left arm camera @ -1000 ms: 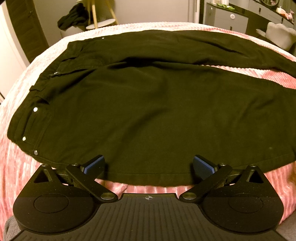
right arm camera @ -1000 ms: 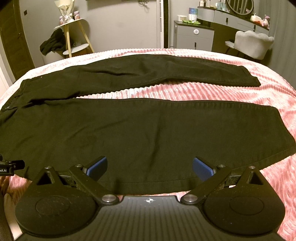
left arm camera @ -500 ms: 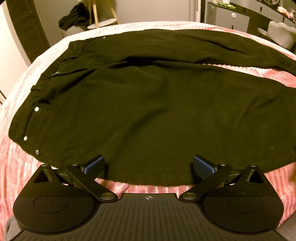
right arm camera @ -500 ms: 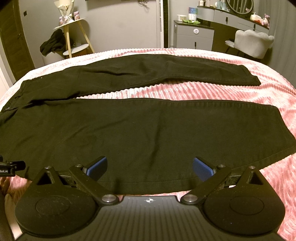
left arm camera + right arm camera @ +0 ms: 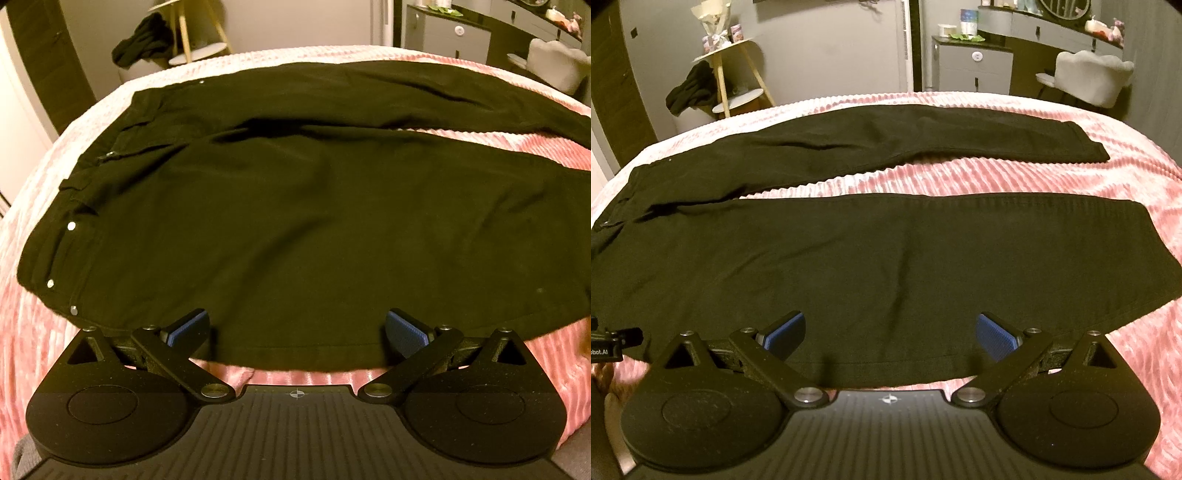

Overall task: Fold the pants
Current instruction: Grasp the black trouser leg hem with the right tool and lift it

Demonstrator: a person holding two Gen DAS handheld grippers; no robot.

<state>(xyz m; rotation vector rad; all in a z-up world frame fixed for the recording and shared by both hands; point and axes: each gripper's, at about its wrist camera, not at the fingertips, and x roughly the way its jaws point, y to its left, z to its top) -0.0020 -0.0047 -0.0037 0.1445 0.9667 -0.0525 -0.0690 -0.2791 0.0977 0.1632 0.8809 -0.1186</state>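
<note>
Both tools are spread wide and empty: the left tool [image 5: 295, 328] and right tool [image 5: 888, 330] are poised over the near edge of the pants [image 5: 886, 258] on the bed [image 5: 1071, 177].

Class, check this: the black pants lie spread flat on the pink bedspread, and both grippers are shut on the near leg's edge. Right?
Not quite. Both grippers, left and right, are open over the pants, as each wrist view shows. The bedspread part stands.

The pants [image 5: 314, 229] run past the left wrist view's right edge, cuffs unseen; small items atop the dresser [image 5: 971, 62] are indistinct.
</note>
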